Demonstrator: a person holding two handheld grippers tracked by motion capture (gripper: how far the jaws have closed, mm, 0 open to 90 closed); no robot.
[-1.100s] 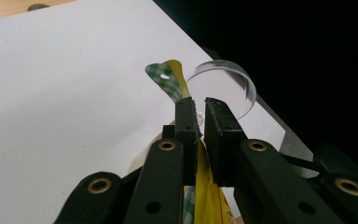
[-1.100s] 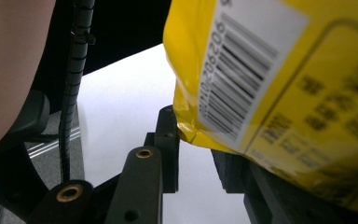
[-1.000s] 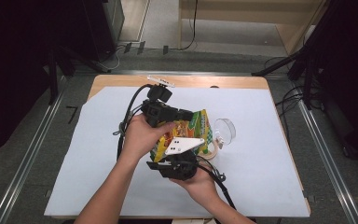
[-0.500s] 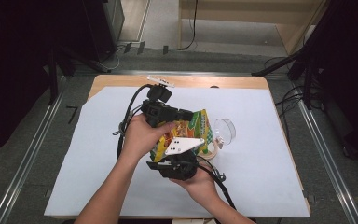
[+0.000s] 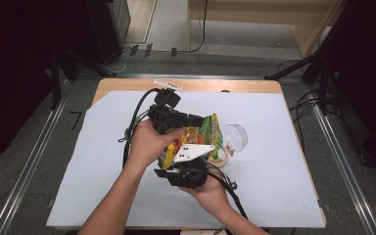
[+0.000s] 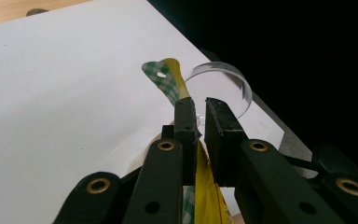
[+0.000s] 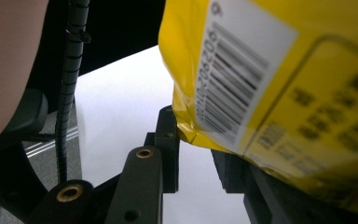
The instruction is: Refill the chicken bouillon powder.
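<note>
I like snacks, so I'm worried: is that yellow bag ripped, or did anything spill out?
Nothing has spilled on the white sheet. The snack bag hangs in the air, pinched by the left gripper and the right gripper. Its top edge looks crumpled and bent, but I see no tear.

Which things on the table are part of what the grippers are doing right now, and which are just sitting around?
In the job:
- yellow snack bag, held up between both grippers
- left gripper, shut on the bag's top edge
- right gripper, at the bag's lower edge

Lying about:
- clear round lid, beside the bag
- white sheet covering the table
</note>
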